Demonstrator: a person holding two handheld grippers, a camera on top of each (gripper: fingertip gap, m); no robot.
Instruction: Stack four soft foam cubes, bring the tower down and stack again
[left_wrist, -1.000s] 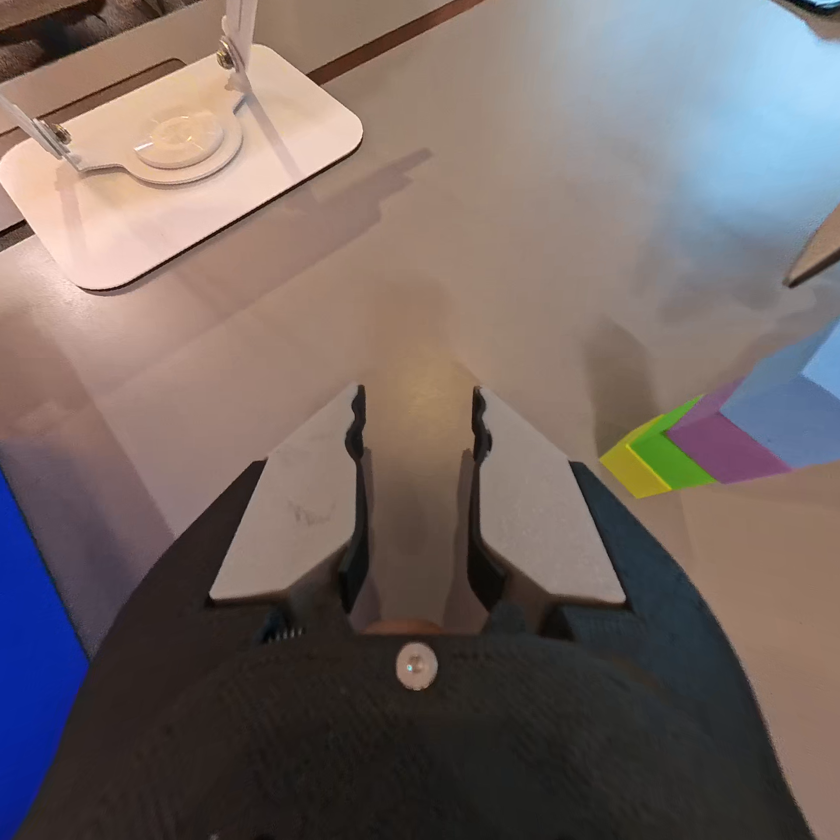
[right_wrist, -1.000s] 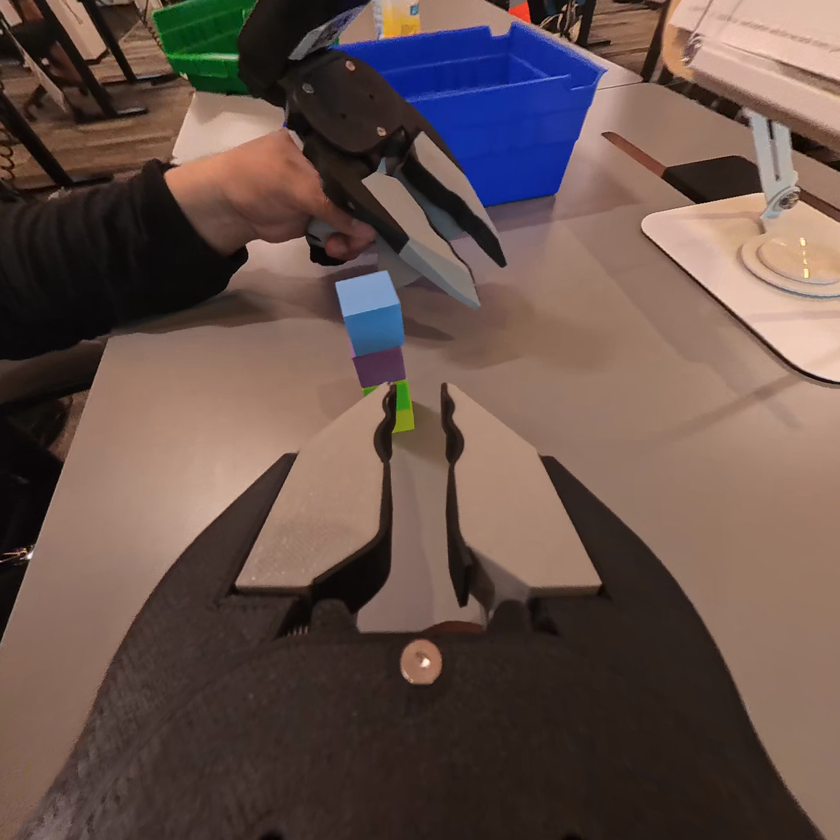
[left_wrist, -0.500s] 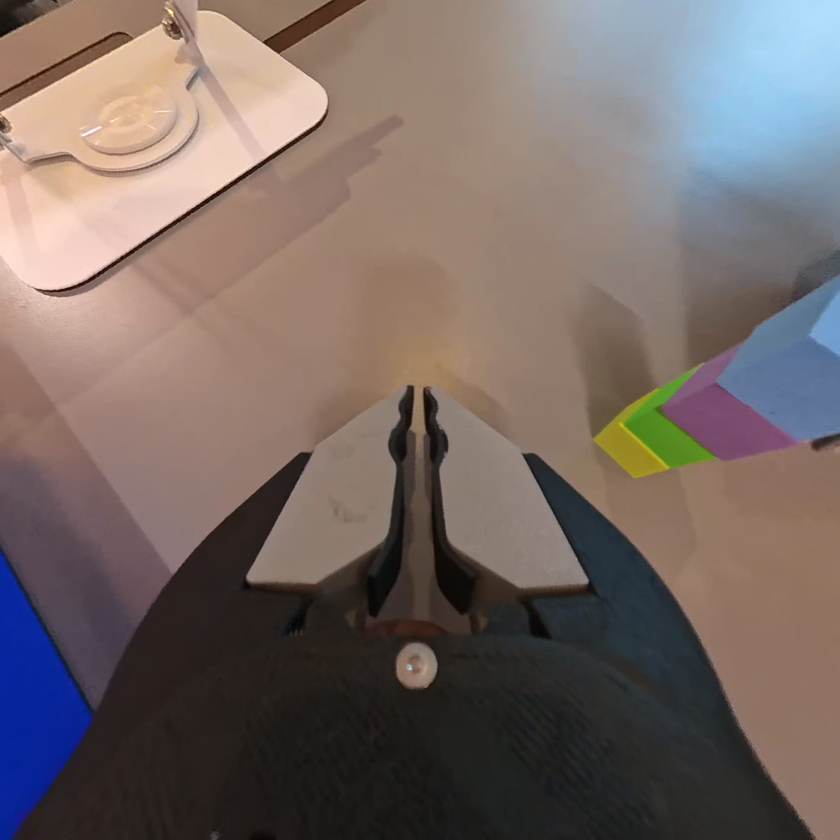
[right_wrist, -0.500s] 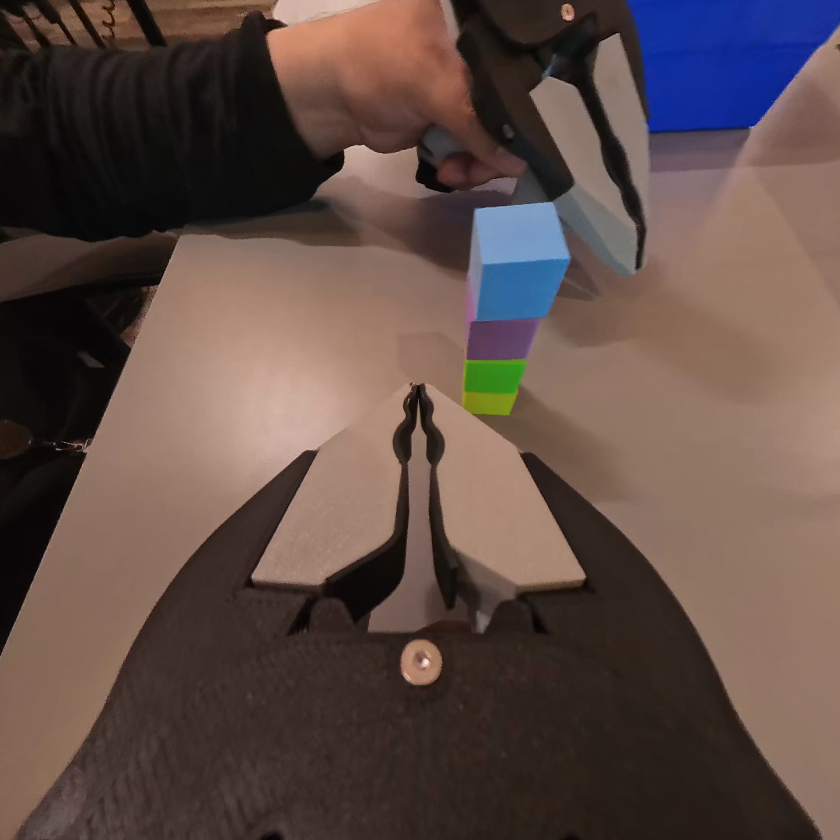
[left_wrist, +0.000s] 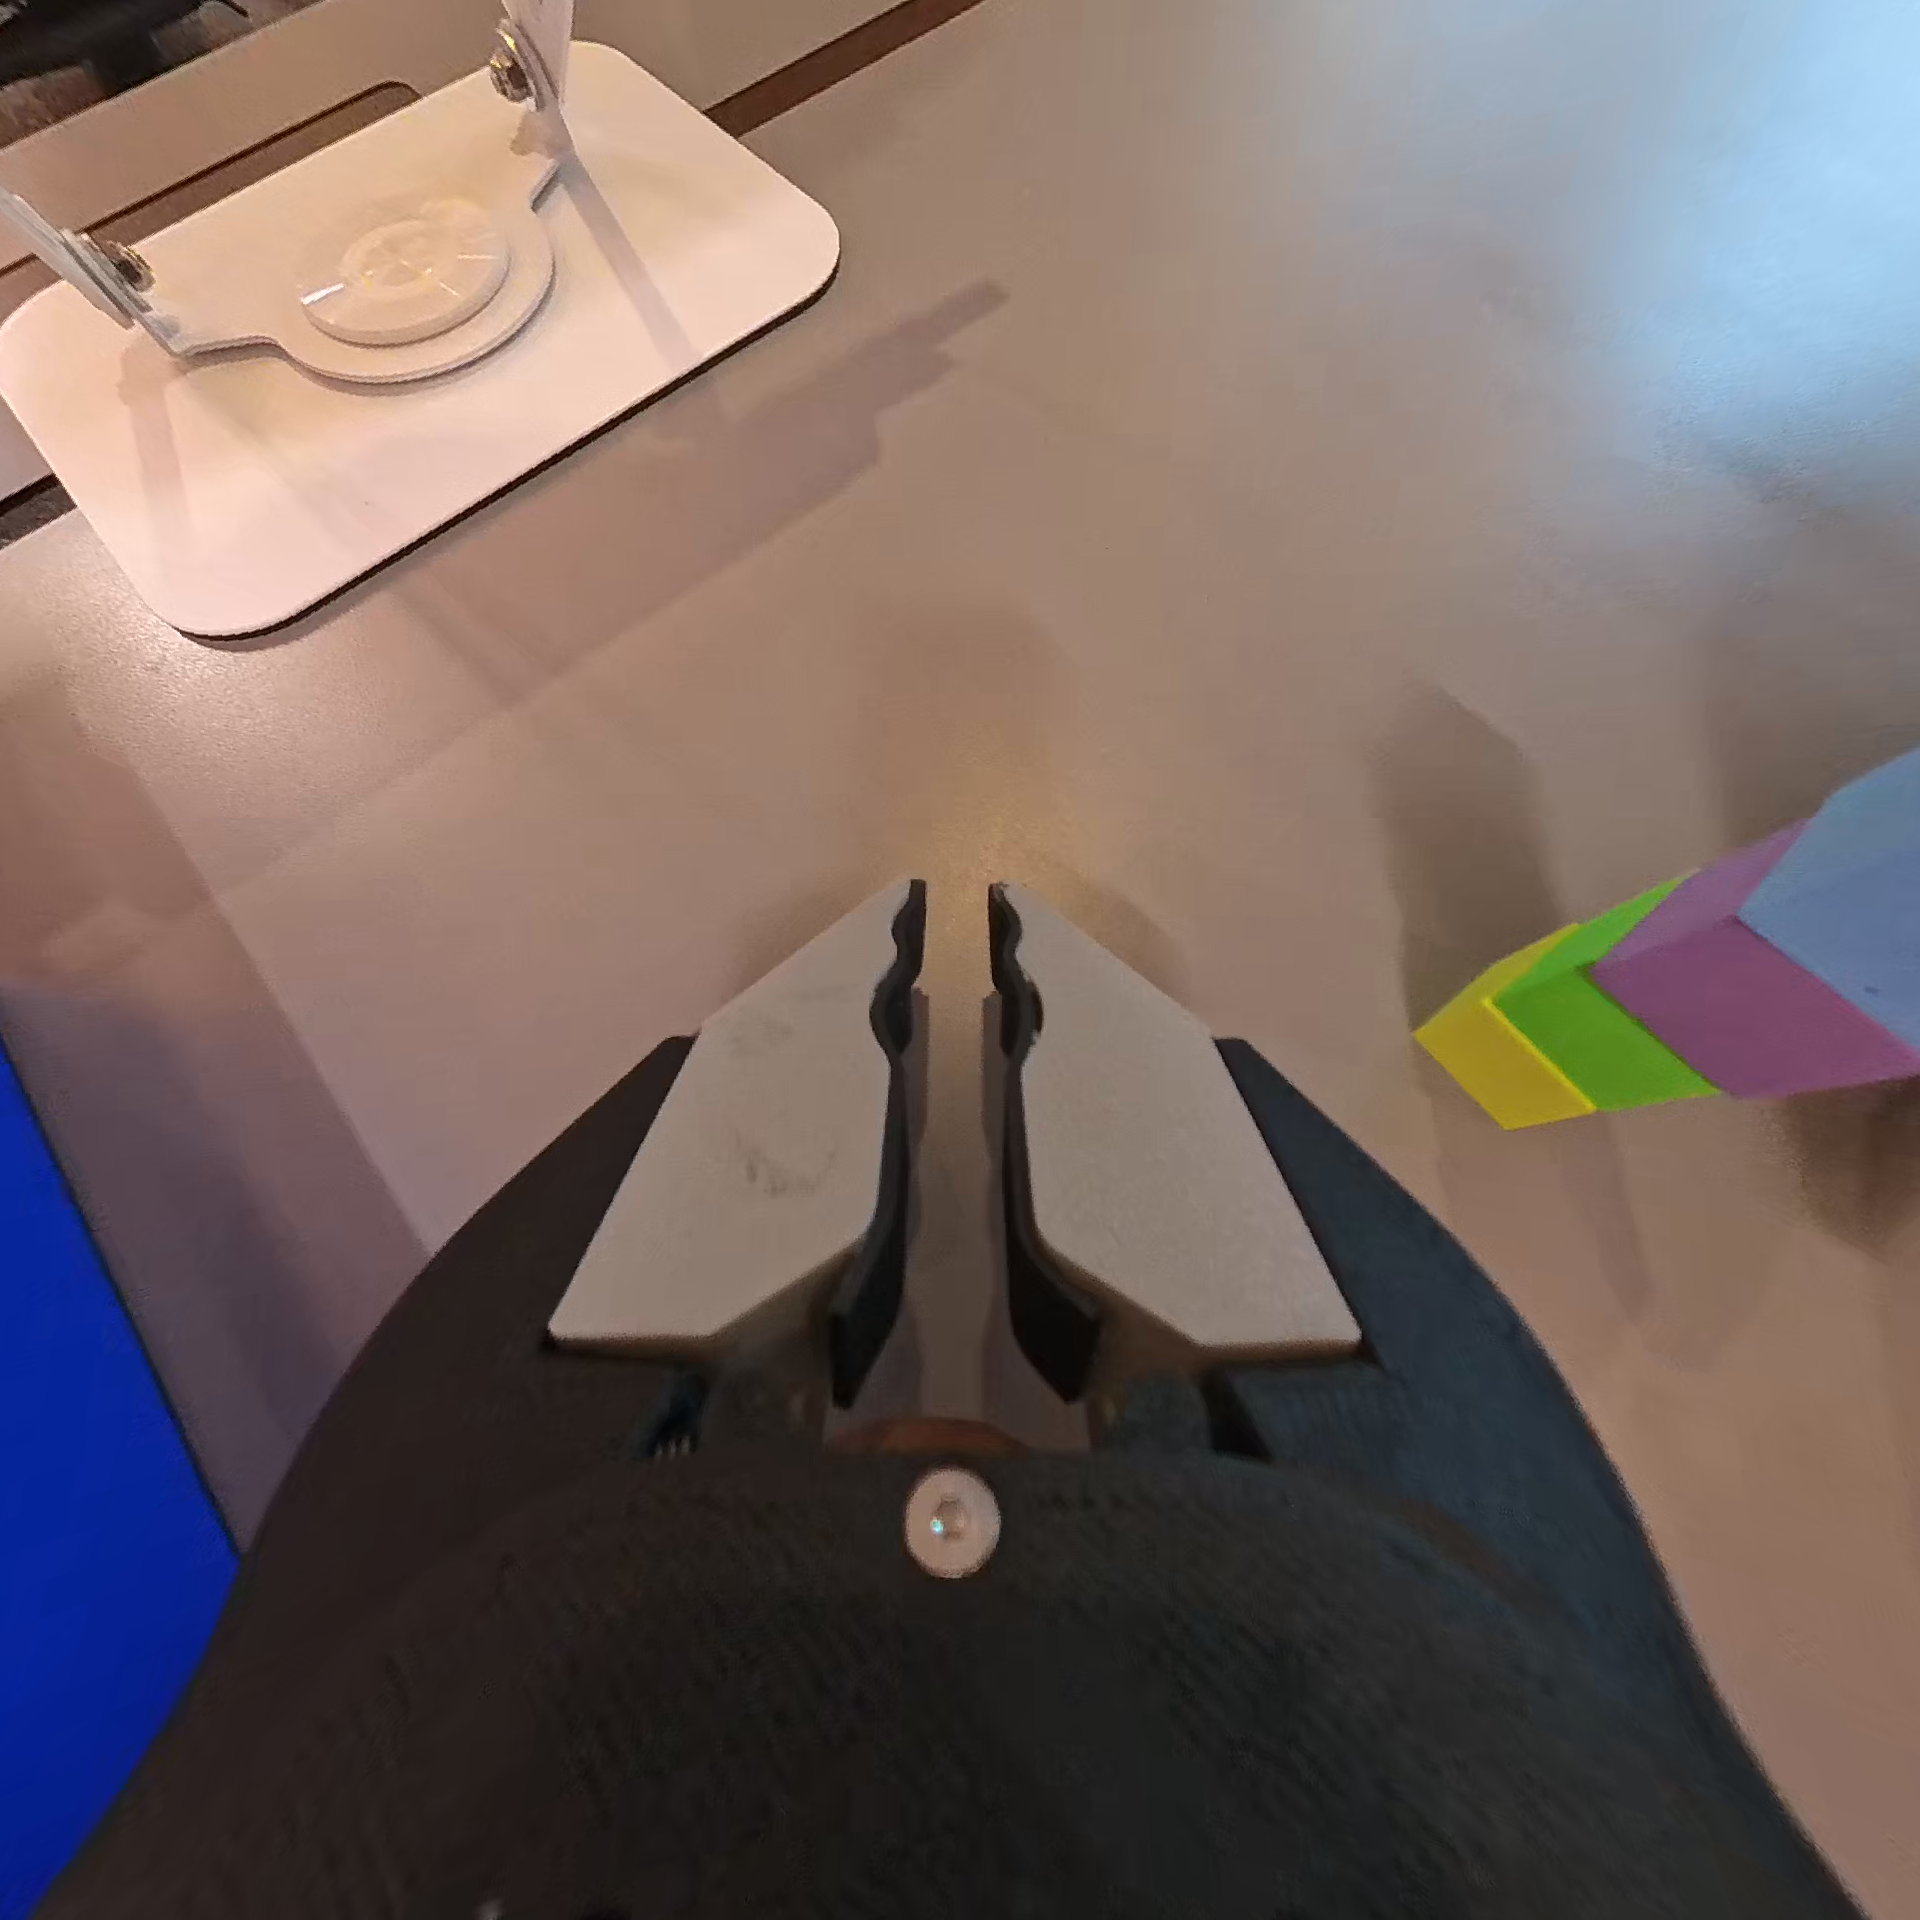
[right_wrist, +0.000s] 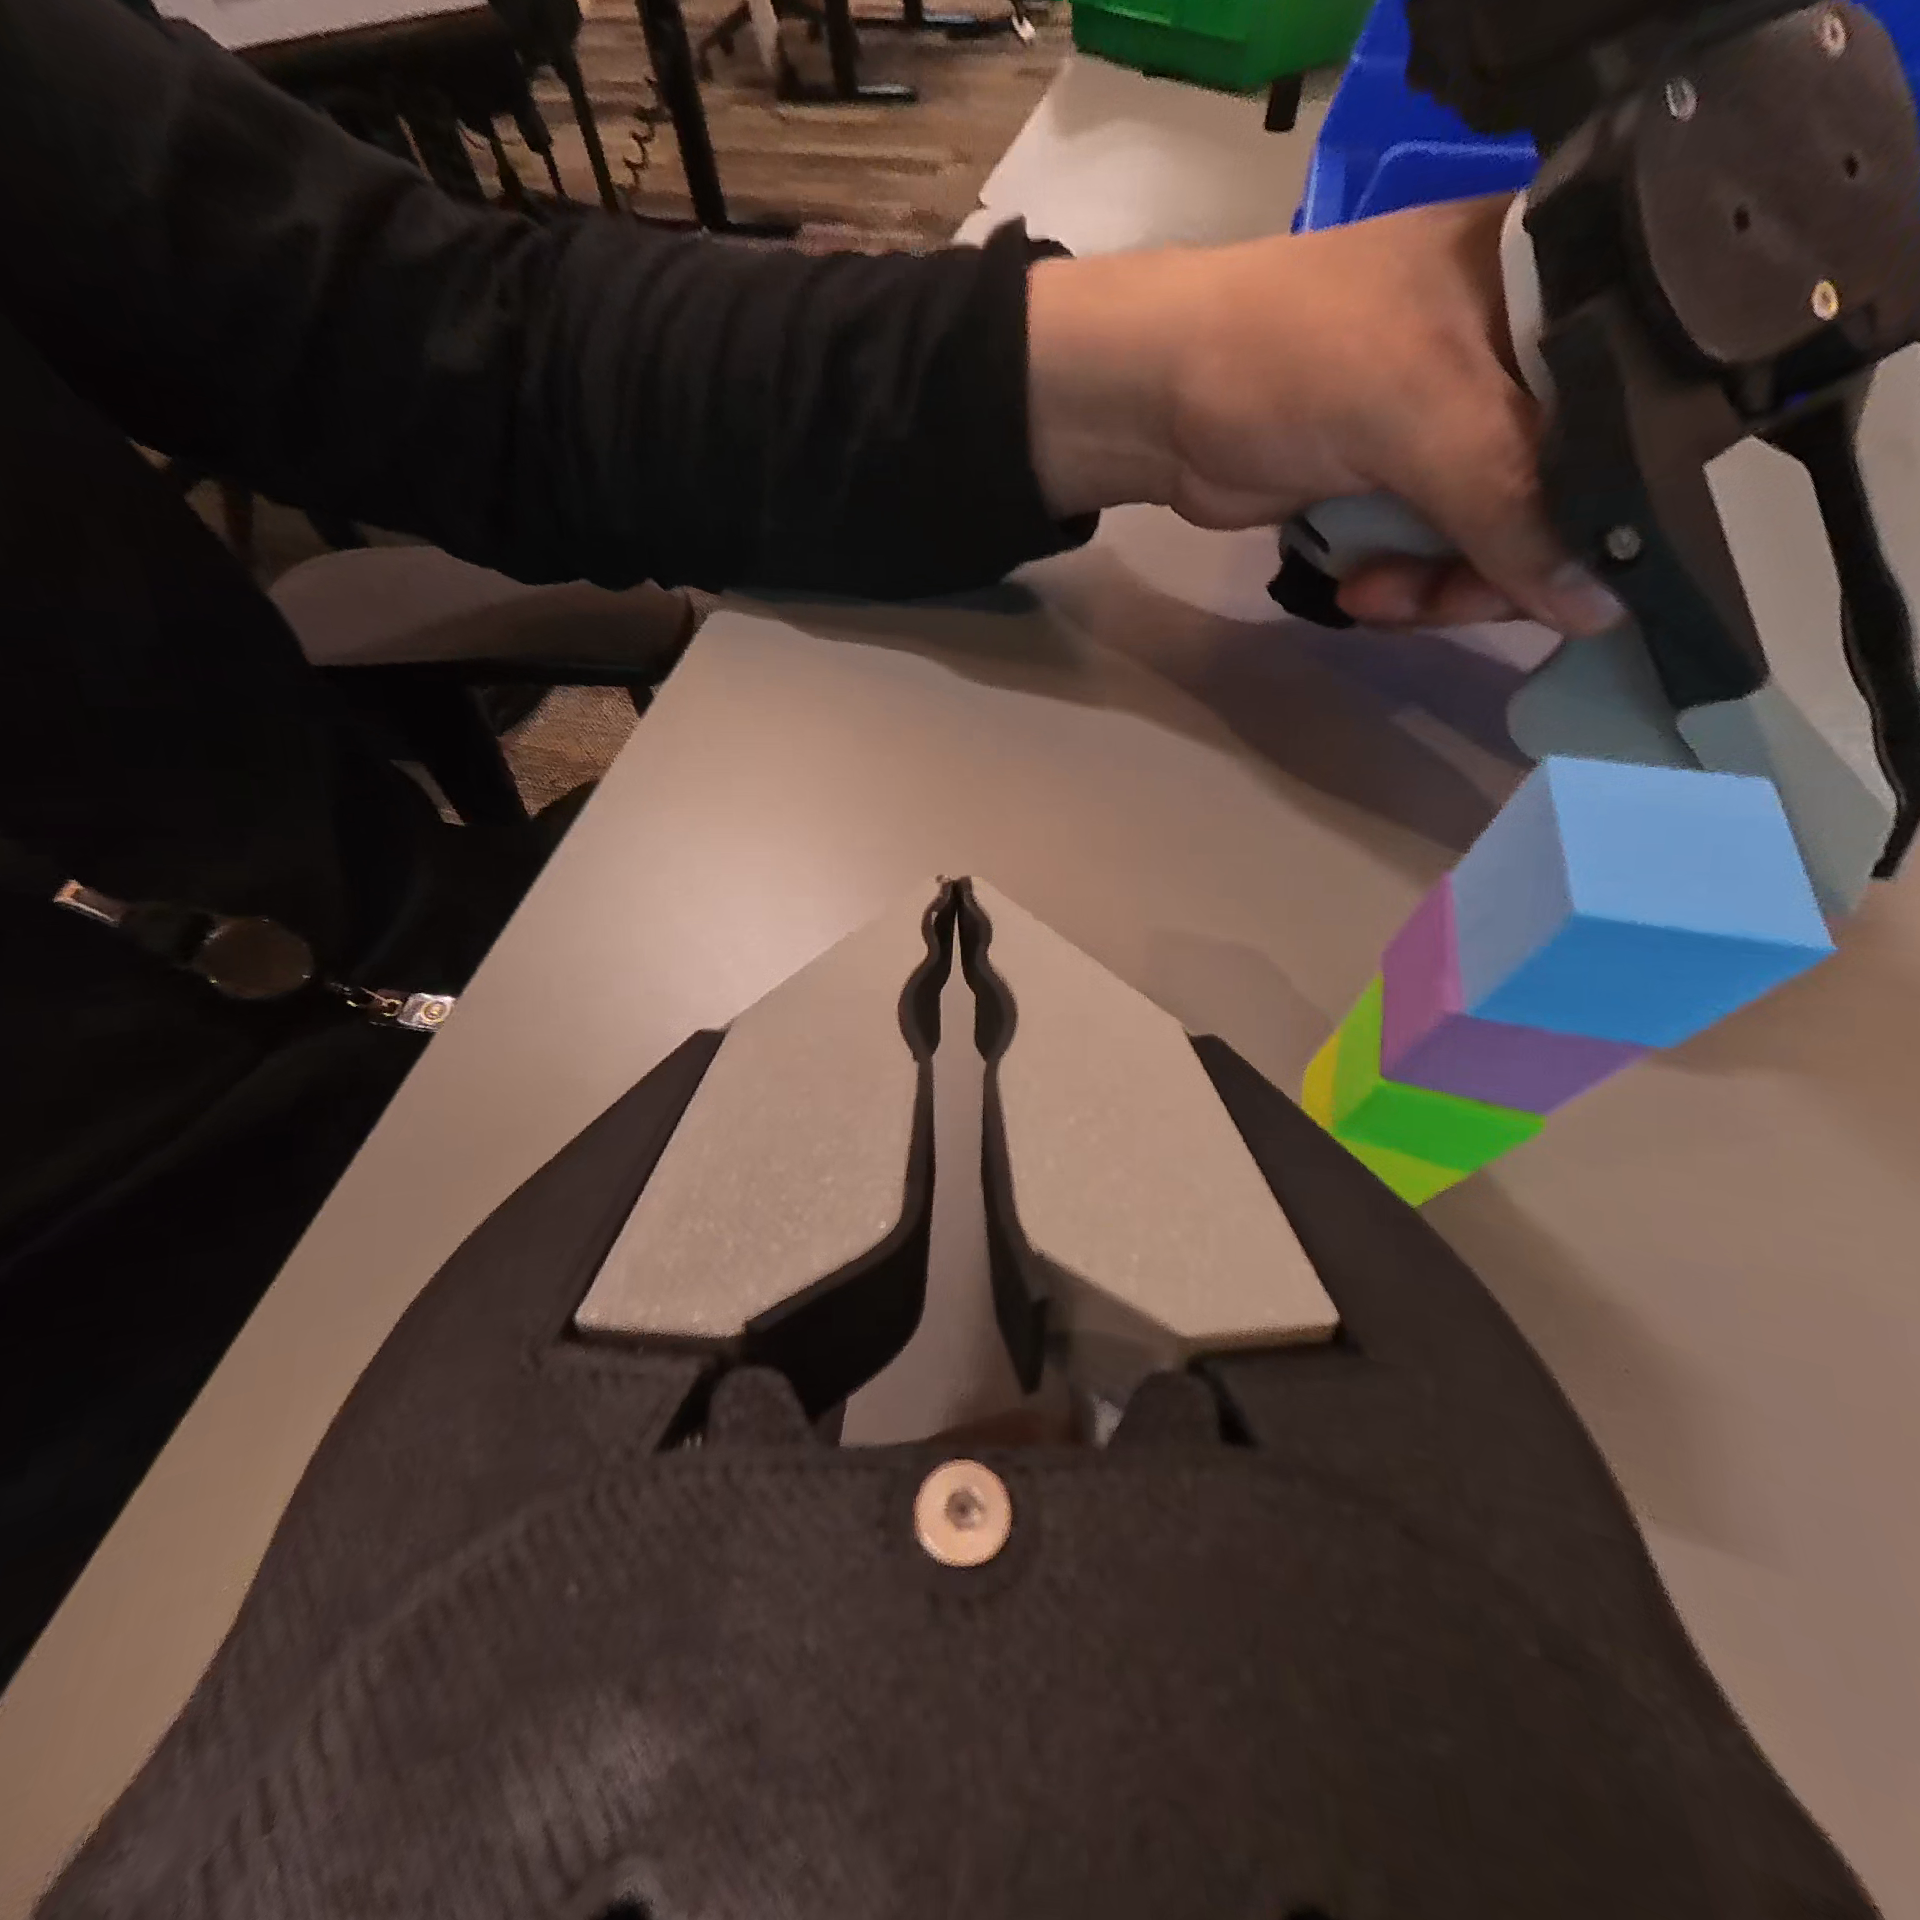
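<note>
Gripper (right_wrist: 956, 883) pads wavy, matte; foam cubes (right_wrist: 1538, 997) square-edged

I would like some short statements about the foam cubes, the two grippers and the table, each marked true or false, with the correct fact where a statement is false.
1. The four cubes stand as one tower. True.
2. The blue cube is at the bottom of the tower. False: it is on top; the yellow cube is at the bottom.
3. The right gripper holds the purple cube. False: its tips meet on nothing, and it points to the left of the tower.
4. The left gripper has a narrow gap between its fingertips, with nothing in it. True.
5. The green cube lies directly under the purple cube. True.
6. A red tray lies on the table. False: a white stand base is there.
</note>
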